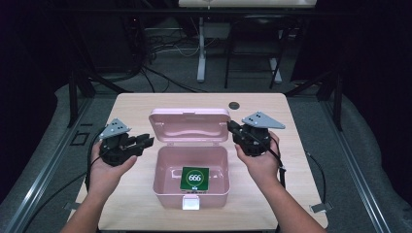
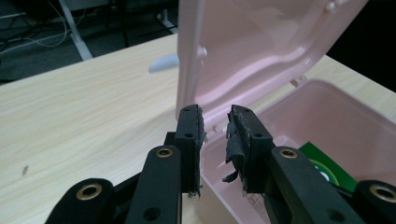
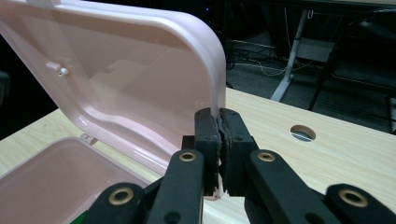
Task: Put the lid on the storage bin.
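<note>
Two hand-held grippers are working at an open pink box (image 1: 165,187) on a table (image 1: 131,104).
The left gripper (image 1: 148,141) is hovering partly open, holding nothing, the box just past its jaws. The right gripper (image 1: 230,127) is pinching the raised lid's (image 1: 189,125) edge between closed jaws.

Seen from above, the left claw (image 1: 145,141) sits in the person's left hand (image 1: 109,167) just left of the pink box (image 1: 190,182), jaws slightly apart with nothing between them. The right claw (image 1: 232,127), in the right hand (image 1: 260,162) just right of the box, has its jaws pinched tight on the edge of the raised lid (image 3: 140,84).
</note>
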`<state>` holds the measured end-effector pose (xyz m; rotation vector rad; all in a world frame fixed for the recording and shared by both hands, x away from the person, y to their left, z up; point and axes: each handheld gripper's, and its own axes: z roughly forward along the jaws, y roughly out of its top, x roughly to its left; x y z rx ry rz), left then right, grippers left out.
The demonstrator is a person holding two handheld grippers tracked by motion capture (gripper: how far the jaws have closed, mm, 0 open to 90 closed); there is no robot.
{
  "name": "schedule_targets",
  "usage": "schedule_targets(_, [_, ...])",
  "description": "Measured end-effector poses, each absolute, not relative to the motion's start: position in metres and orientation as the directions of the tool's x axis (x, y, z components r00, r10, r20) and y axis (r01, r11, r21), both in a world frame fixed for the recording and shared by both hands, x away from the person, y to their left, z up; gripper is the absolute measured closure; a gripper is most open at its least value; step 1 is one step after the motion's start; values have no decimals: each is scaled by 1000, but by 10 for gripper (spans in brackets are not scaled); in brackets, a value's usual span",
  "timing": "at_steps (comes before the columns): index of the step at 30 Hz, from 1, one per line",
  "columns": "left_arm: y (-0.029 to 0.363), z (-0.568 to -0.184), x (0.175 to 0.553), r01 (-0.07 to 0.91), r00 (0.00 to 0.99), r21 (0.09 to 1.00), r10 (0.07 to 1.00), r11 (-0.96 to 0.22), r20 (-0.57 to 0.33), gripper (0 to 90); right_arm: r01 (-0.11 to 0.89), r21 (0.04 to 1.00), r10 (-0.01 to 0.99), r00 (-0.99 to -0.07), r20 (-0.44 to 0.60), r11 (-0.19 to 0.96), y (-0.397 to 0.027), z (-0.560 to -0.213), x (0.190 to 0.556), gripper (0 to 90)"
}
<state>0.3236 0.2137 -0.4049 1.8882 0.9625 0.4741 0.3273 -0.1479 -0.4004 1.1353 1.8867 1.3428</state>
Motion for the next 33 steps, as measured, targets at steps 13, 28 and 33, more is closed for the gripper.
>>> schedule_targets(13, [211,-384,330,378,615,893,787,-246,-44,753,307,941,868,-495,33,140,-149,-402,322,866])
schedule_targets(28, [208,-378,327,331,624,912,782,-243,-18,815,316,938,860,-509,40,144,-151,-402,316,857])
schedule_targets(33, [209,-379,322,329,628,914,778,-237,-24,815,317,937,855,-517,40,147,-151,-402,313,846])
